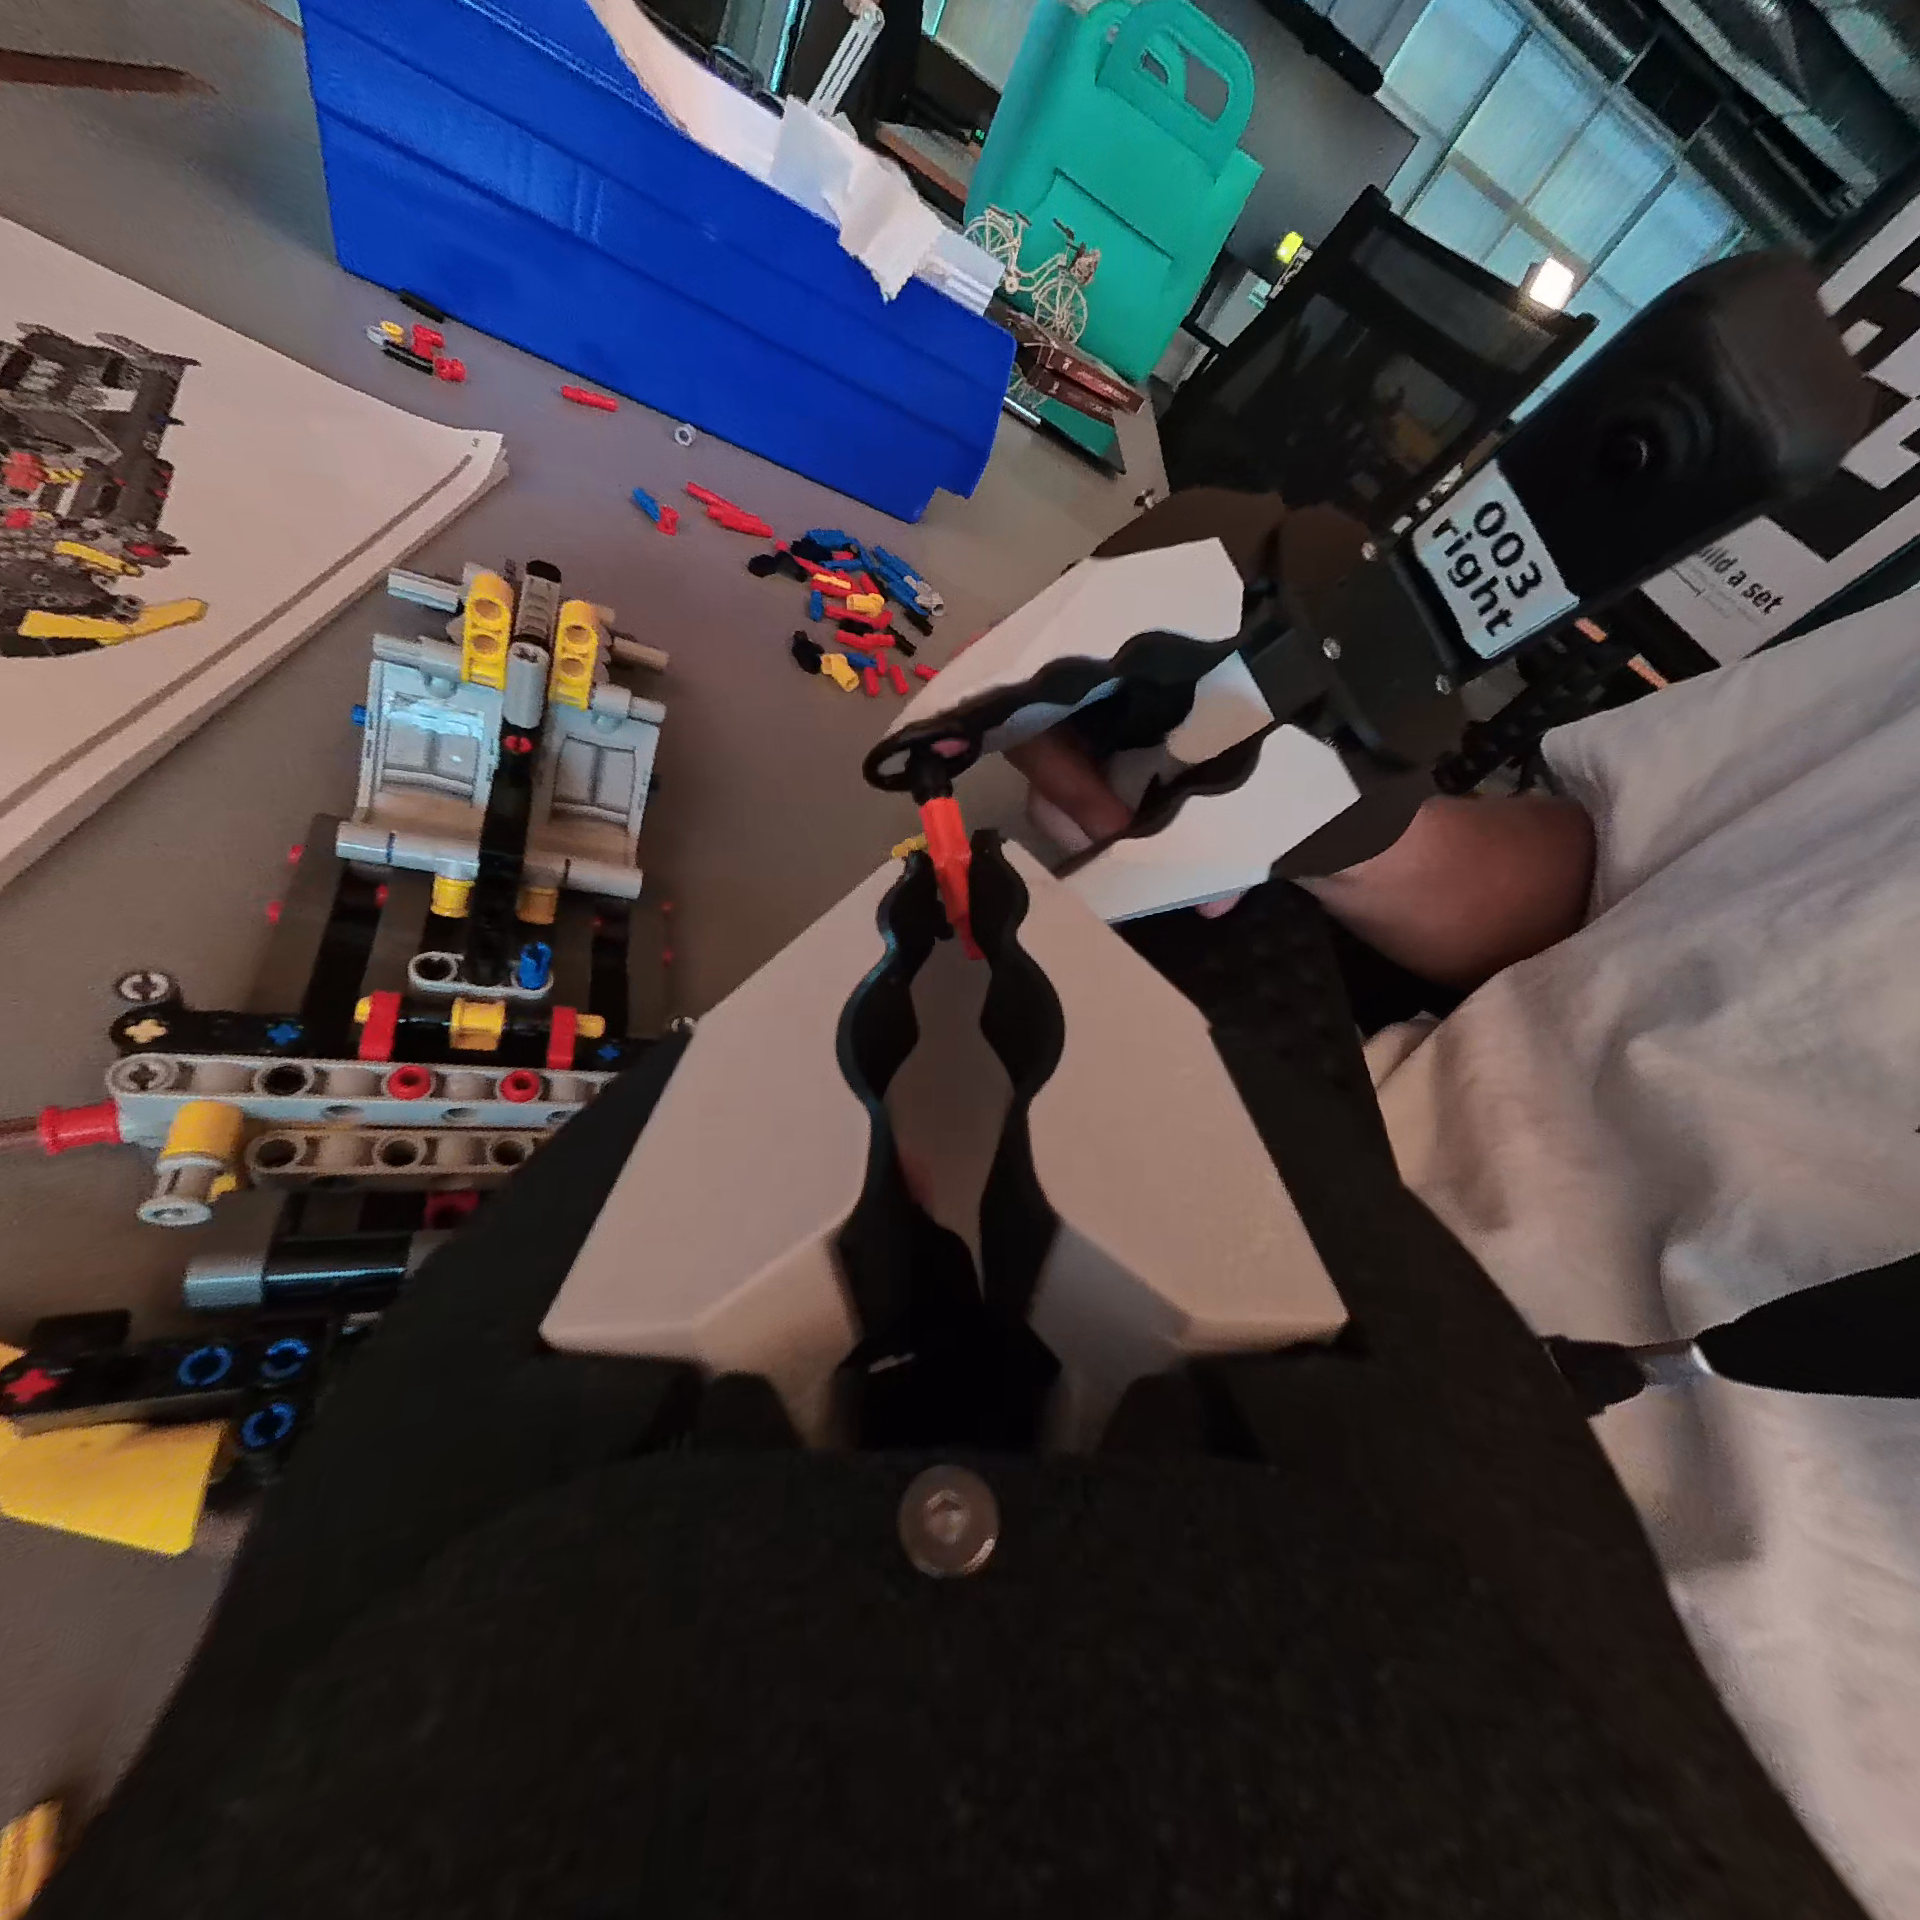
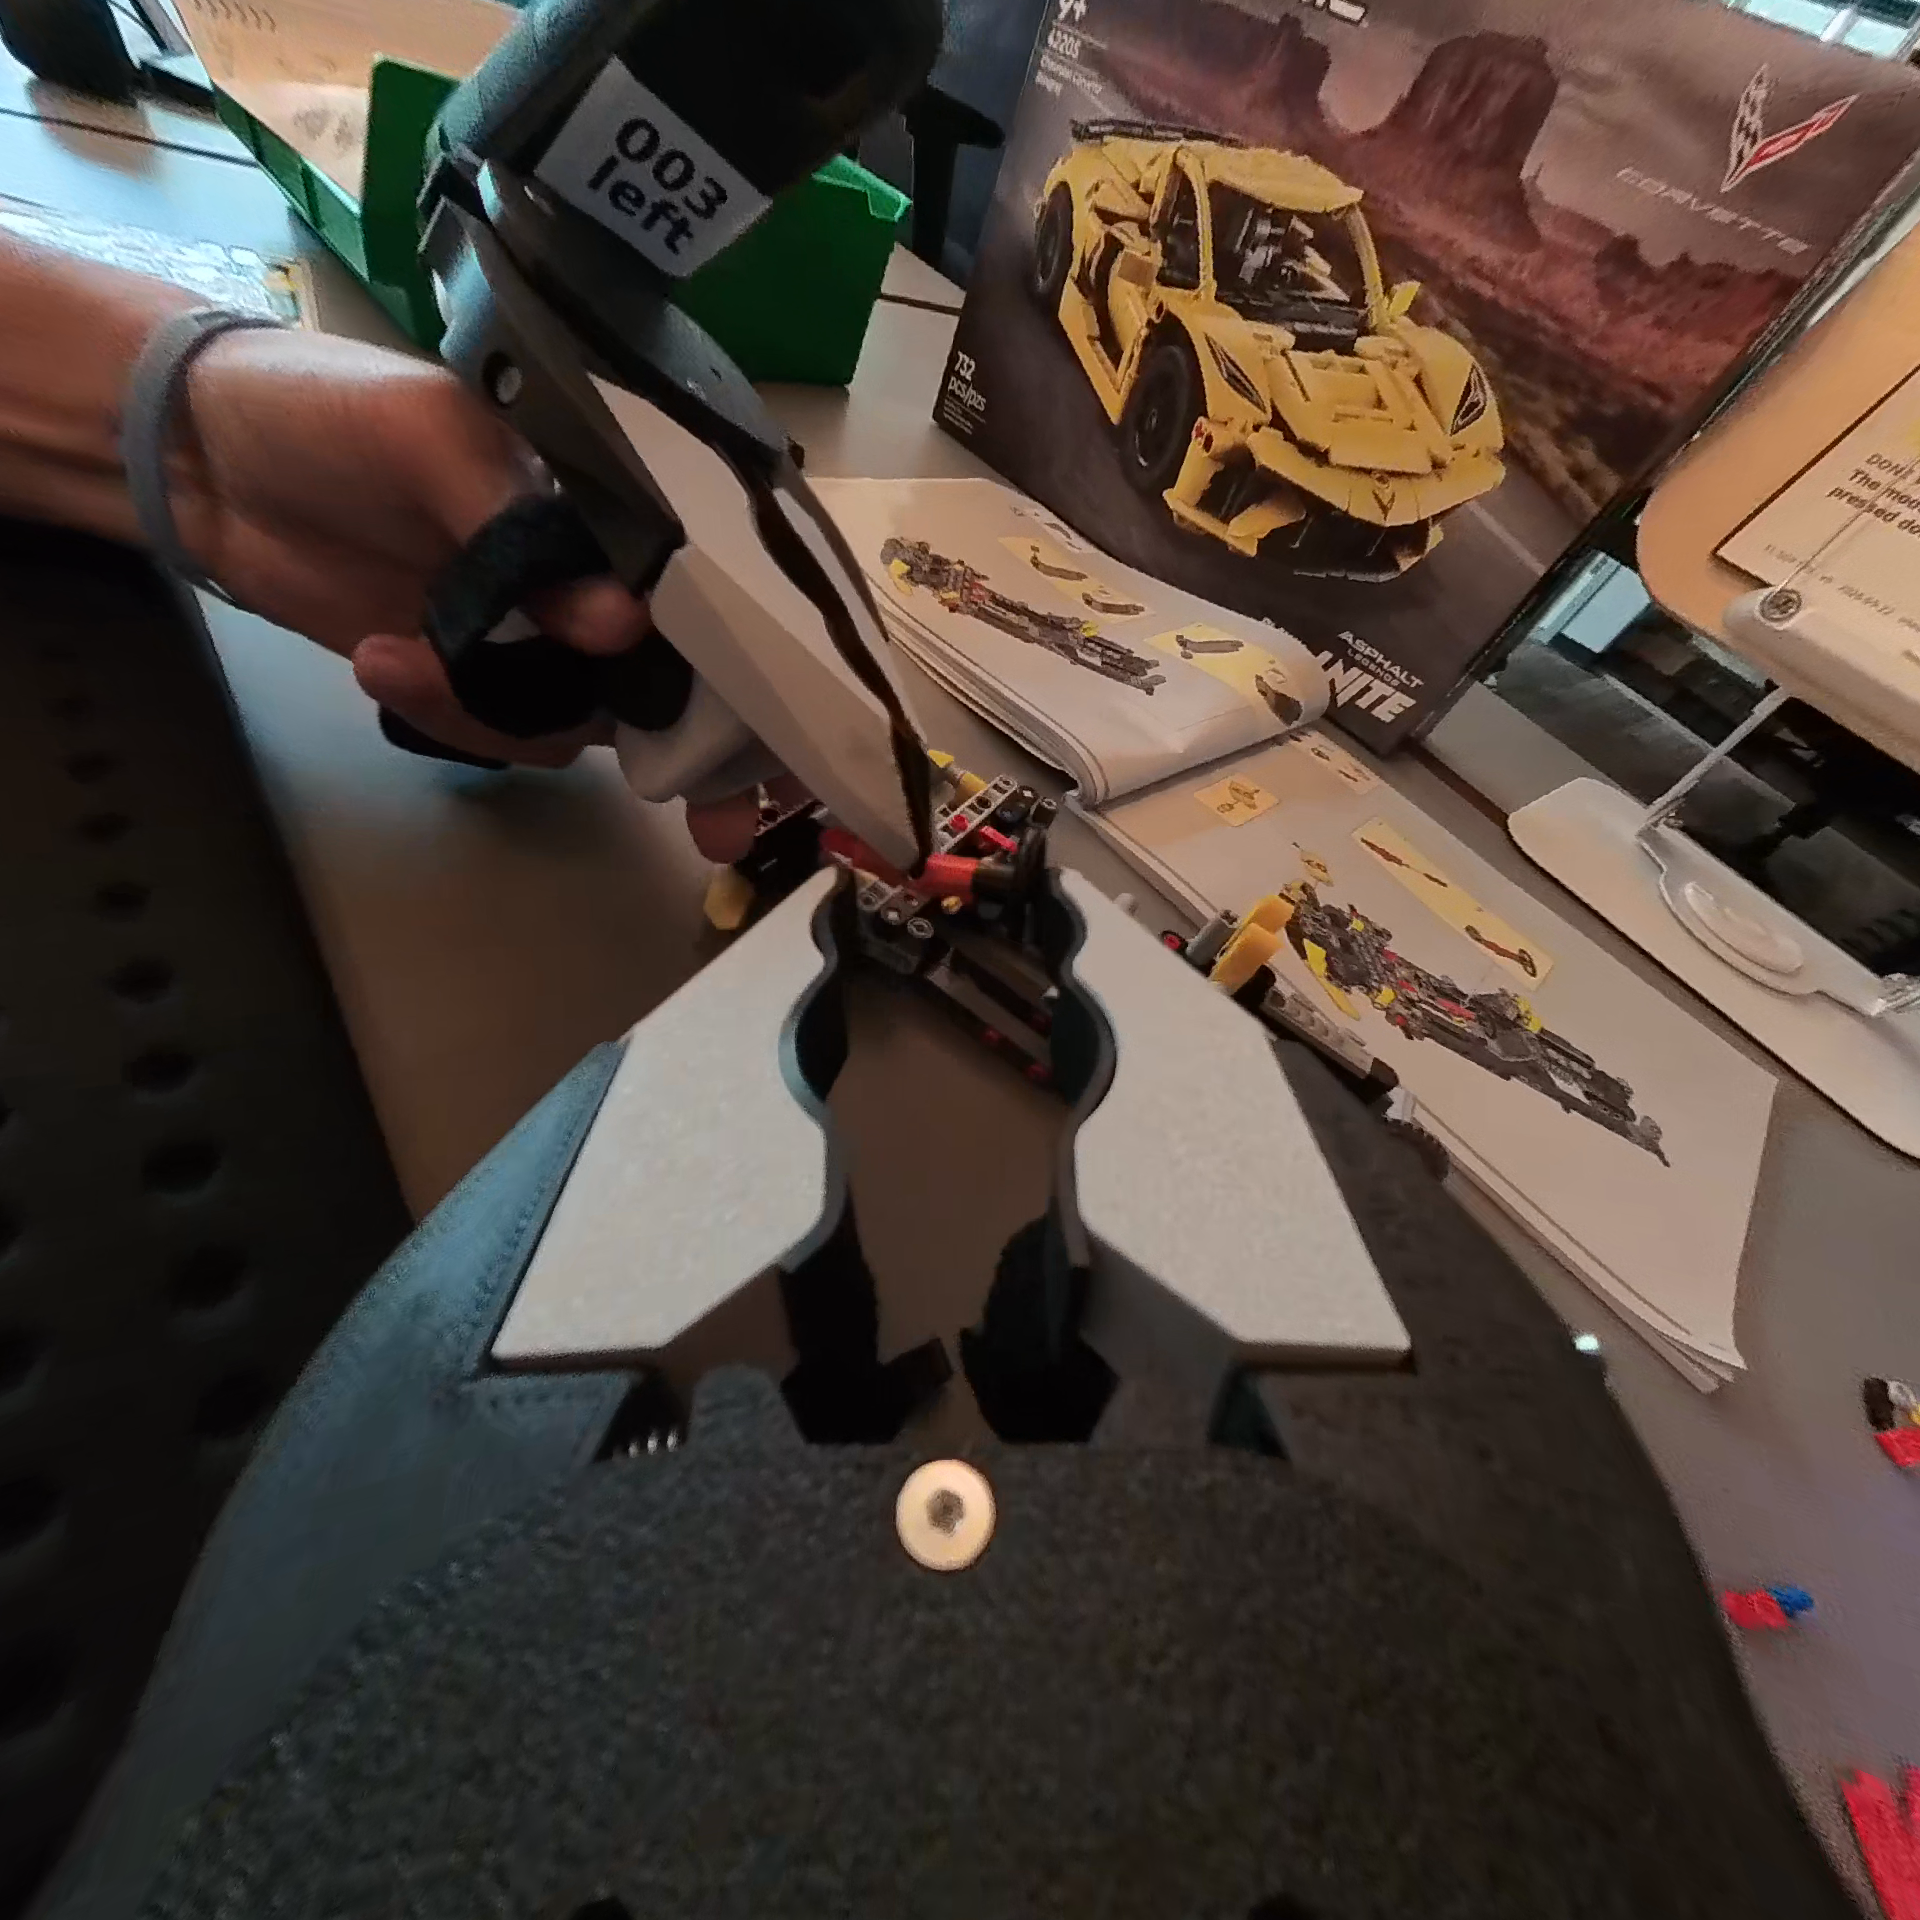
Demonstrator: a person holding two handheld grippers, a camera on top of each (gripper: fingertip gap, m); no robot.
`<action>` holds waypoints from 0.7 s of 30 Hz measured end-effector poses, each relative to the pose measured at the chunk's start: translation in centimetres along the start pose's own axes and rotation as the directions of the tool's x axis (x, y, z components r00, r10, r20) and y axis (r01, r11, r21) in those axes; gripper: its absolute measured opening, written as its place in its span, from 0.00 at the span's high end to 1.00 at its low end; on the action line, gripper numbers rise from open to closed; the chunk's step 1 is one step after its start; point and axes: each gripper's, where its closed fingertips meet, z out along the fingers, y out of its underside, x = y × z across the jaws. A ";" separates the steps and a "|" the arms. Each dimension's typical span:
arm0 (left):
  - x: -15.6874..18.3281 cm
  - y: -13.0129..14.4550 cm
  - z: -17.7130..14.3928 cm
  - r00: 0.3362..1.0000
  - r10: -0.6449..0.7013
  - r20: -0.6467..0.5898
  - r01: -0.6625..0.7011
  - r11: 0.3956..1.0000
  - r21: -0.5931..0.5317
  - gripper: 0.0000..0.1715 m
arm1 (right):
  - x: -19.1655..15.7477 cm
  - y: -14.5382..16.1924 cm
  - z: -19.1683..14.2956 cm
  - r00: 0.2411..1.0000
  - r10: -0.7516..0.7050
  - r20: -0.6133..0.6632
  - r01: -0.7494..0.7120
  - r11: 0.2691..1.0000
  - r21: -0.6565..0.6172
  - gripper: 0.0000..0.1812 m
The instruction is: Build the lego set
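Closest to the left wrist camera, the left tool (image 1: 951, 894) is clamped on a red piece (image 1: 951, 868), held in the air above the table (image 1: 727, 810). The right tool (image 1: 914, 753) comes in from the right and pinches a small black piece (image 1: 928, 781) that touches the top end of the red one.

Going left to right in that view: an open instruction booklet (image 1: 260, 499) lies at the far left. Just right of it the half-built car frame (image 1: 468, 831) lies flat on the table, grey seats and yellow parts on top. Further right is a loose scatter of small pieces (image 1: 857, 613) in red, blue, black and yellow. Behind them stands a blue bin (image 1: 623, 260) holding white paper (image 1: 852, 197); what lies under the paper is hidden. A teal bag (image 1: 1122, 177) stands to the bin's right.

In the right wrist view, a green bin (image 2: 790, 281) stands at upper left, its contents out of sight. Below it a hand (image 2: 395, 540) grips the left tool. The red piece (image 2: 951, 873) joins the two tools at centre. Right of them lies the booklet (image 2: 1455, 997), with the set's box (image 2: 1403, 312) standing upright behind it.
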 end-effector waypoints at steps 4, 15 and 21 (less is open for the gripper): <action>-0.6 -0.1 -0.7 0.998 0.041 0.044 -0.041 0.999 -0.005 0.97 | 0.2 -0.8 -0.9 0.993 0.103 0.051 -0.106 0.992 0.070 0.80; -2.0 0.9 -0.5 0.898 0.372 0.233 -0.341 0.926 -0.163 0.97 | 3.2 0.6 -1.3 0.850 0.503 0.154 -0.516 0.855 0.054 0.82; -2.3 2.2 0.1 0.797 0.540 0.271 -0.469 0.836 -0.285 0.97 | 1.4 1.9 -0.3 0.892 0.426 0.152 -0.423 0.904 -0.052 0.84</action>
